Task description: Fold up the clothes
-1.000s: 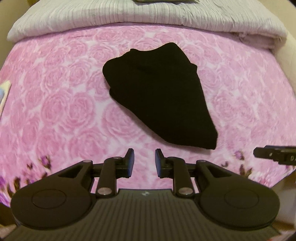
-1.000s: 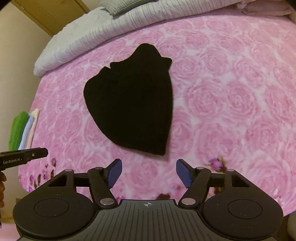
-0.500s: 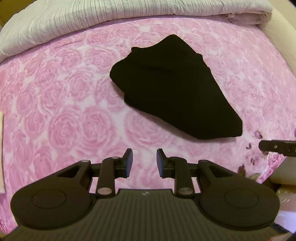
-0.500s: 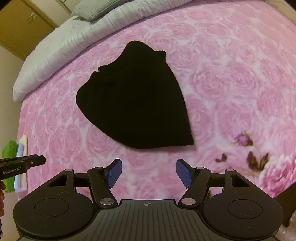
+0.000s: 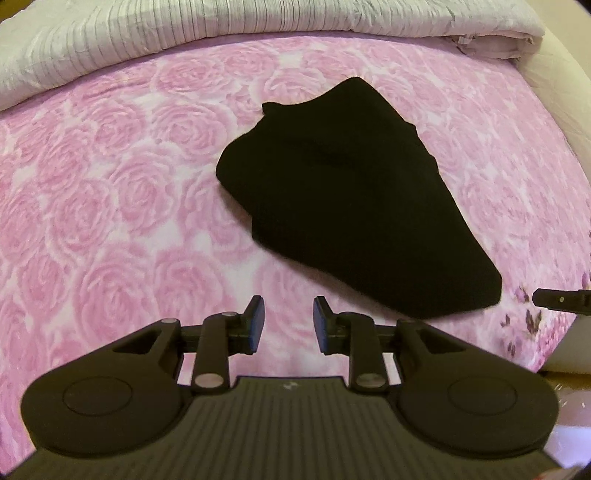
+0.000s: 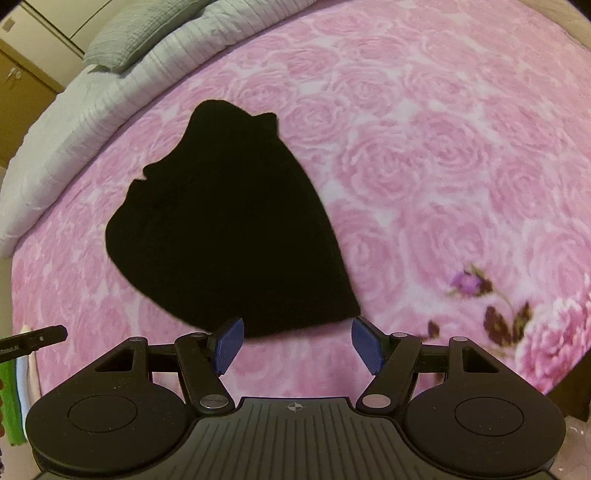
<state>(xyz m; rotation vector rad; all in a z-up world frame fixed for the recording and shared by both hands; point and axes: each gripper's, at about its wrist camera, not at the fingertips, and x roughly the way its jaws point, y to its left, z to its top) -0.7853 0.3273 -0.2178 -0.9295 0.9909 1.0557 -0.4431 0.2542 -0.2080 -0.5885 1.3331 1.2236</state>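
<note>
With both your left tongs [image 5: 287,319] and right tongs [image 6: 297,345] released and empty, the black garment [image 5: 343,206] lay bunched mid-bed [image 5: 110,206], where a shallow pinch risked catching only one layer.

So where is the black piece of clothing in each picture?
Left wrist view: the black garment lies in the middle and toward the right, beyond the left gripper.
Right wrist view: the black garment lies left of the middle, its near edge just past the right gripper.
Shared landmark: the grey-white quilt along the far edge of the pink rose bedspread.
</note>
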